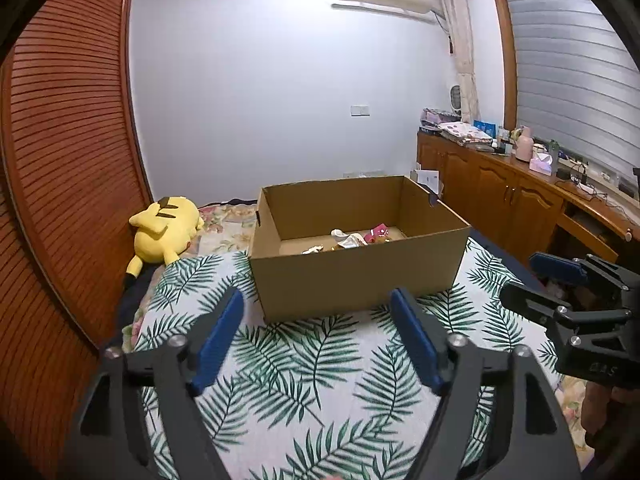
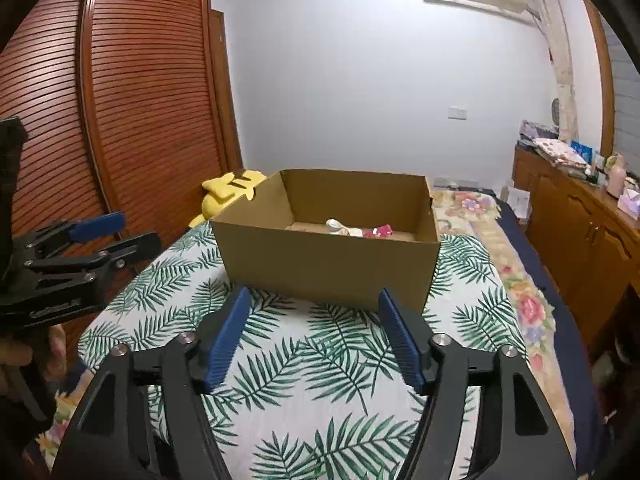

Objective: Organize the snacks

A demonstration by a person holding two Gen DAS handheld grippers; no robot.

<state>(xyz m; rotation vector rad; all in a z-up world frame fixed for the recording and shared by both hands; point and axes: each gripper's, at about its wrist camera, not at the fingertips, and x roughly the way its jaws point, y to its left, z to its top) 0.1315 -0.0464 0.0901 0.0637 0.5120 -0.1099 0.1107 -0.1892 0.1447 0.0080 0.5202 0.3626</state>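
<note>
An open cardboard box (image 1: 352, 276) stands on the bed ahead of both grippers; it also shows in the right wrist view (image 2: 332, 264). Several snack packets (image 1: 352, 240) lie on its floor, white, gold and pink ones (image 2: 360, 231). My left gripper (image 1: 318, 300) is open and empty, held above the leaf-print cloth (image 1: 288, 360) short of the box. My right gripper (image 2: 314, 300) is open and empty, also short of the box. The right gripper shows at the right edge of the left wrist view (image 1: 532, 276), and the left gripper shows at the left edge of the right wrist view (image 2: 120, 228).
A yellow plush toy (image 1: 168, 228) lies on the bed left of the box. A slatted wooden wardrobe (image 1: 60, 160) stands on the left. A wooden cabinet (image 1: 520, 188) with clutter runs along the right. A floral quilt (image 2: 520, 292) covers the bed's right side.
</note>
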